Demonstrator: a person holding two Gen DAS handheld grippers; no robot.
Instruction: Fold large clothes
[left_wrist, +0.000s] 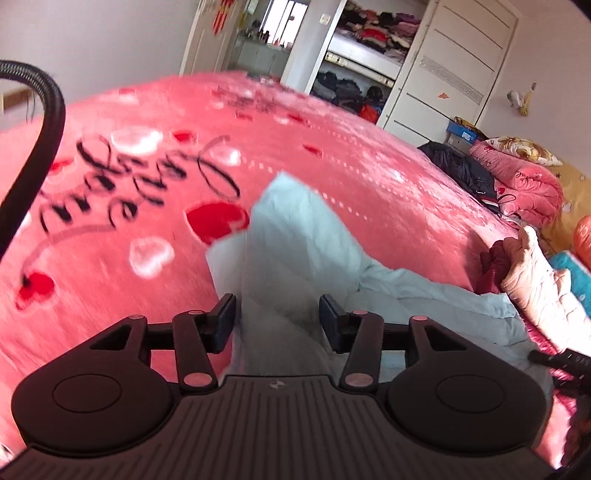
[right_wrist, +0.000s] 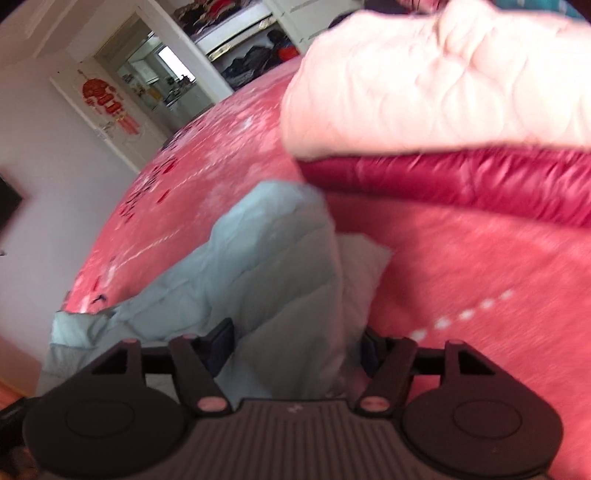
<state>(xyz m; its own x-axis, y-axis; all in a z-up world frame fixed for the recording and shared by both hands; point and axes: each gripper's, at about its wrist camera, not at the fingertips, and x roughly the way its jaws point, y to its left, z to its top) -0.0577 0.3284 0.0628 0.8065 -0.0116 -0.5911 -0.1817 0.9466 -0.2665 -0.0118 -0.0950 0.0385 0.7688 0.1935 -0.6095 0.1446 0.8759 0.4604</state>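
Open pink blanket (left_wrist: 110, 229) lies clear ahead-left; a pale quilted jacket (right_wrist: 443, 74) over a red one (right_wrist: 461, 177) blocks the right.

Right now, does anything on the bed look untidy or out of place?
Yes. The light blue garment lies bunched, one corner sticking up, between the open left gripper and right gripper. A pale pink quilted jacket lies heaped on a dark red one.

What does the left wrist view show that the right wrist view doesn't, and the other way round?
Only the left wrist view: black script lettering on the blanket, a black hose, a dark garment. Only the right wrist view: a red door ornament, the pale pink quilted jacket close up. Both: the light blue garment between open tongs, on the pink blanket.
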